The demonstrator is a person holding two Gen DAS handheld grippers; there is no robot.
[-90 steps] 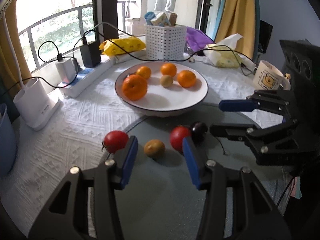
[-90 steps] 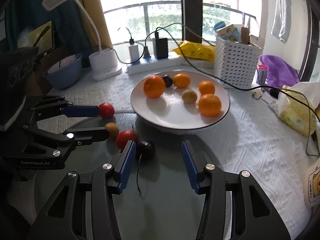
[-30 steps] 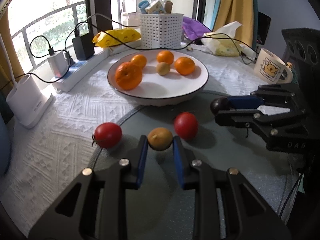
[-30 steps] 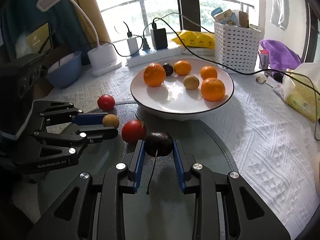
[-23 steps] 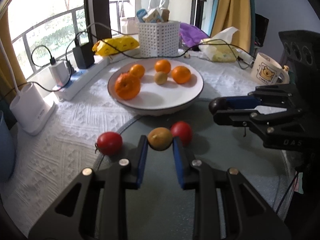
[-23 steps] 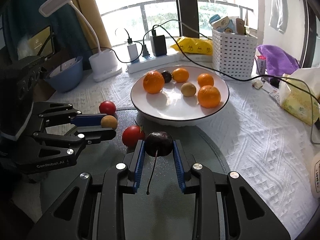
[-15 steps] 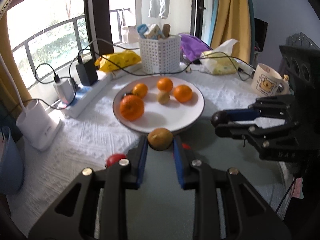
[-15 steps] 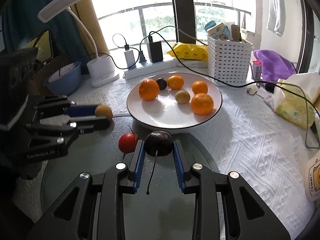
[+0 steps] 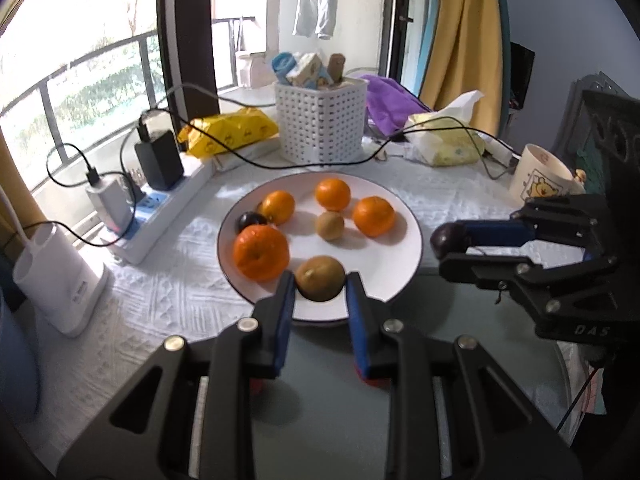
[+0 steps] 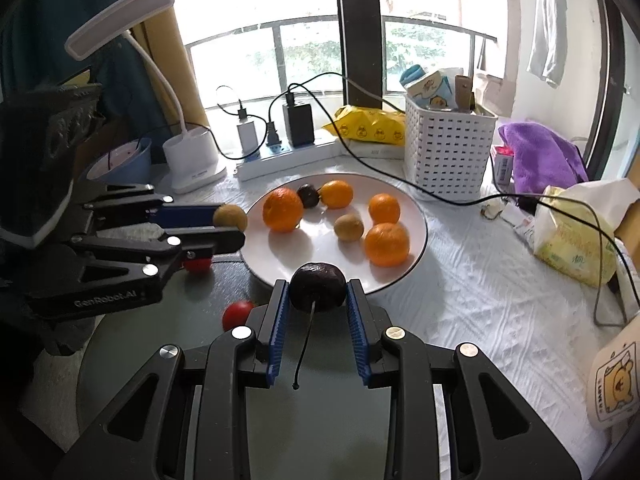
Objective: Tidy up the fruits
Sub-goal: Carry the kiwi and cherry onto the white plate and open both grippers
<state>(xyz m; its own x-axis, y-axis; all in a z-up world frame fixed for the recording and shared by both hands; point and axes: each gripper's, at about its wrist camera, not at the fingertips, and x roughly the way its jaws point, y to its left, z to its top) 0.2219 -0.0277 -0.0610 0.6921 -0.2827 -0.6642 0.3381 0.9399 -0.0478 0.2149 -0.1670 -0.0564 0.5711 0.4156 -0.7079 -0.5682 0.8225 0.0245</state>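
The white plate [image 9: 404, 232] sits on the white tablecloth [image 10: 500, 300] and carries four oranges, one small brown fruit and a dark plum. My left gripper [image 9: 320, 292] is clamped on a brown kiwi-like fruit [image 9: 320, 278], held over the plate's near rim. My right gripper [image 10: 317, 300] is closed on a dark plum [image 10: 317, 286] with its stem hanging down, just short of the plate's near edge. Two red fruits [image 10: 237, 314], possibly tomatoes, lie on the grey mat [image 10: 320, 400] below, partly hidden.
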